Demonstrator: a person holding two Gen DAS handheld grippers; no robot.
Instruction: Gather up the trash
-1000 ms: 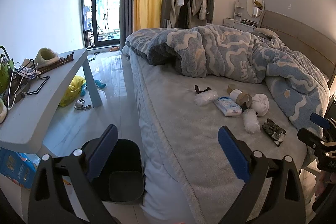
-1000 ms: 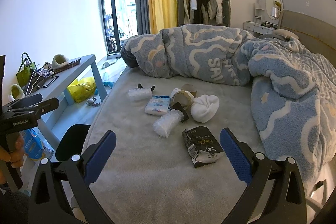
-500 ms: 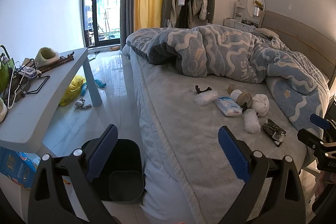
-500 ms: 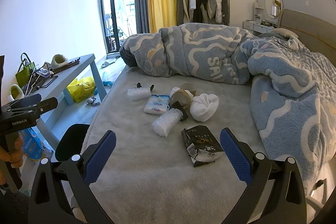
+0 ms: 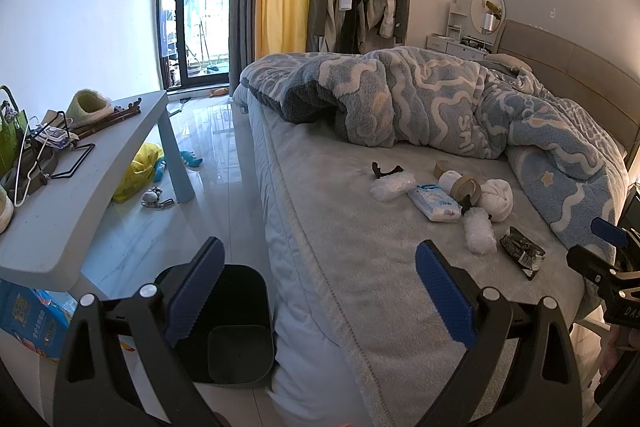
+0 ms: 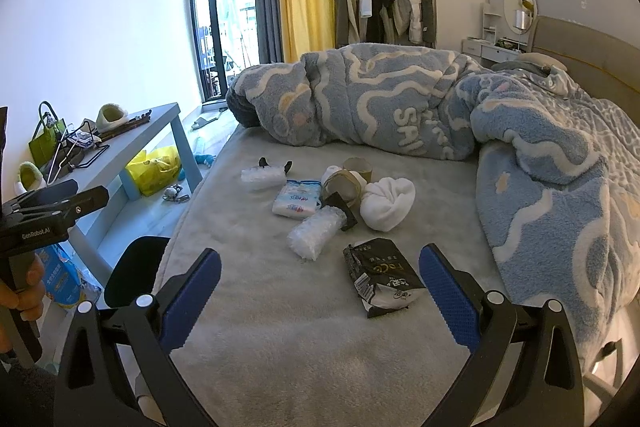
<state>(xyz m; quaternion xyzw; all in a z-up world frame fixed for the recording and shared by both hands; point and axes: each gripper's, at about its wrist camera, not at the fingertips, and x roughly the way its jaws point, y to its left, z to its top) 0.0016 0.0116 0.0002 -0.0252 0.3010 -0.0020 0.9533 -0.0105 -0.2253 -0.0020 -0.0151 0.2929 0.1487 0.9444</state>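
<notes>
Fleecy blanket (image 6: 400, 115), glossy floor (image 5: 216, 147) (perhaps tile).

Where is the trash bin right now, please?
The bin stands on the floor against the bed's side, low in the left wrist view, beside the table.

Left wrist view: looks from the foot corner of the bed (image 5: 360, 267), facing along its near edge, with the bin (image 5: 236, 339) on the floor close below. Right wrist view: looks from farther right, over the mattress, close above the black packet (image 6: 380, 275). Both views share the litter cluster, the blue quilt (image 6: 400, 107) and the side table (image 5: 80, 187).
</notes>
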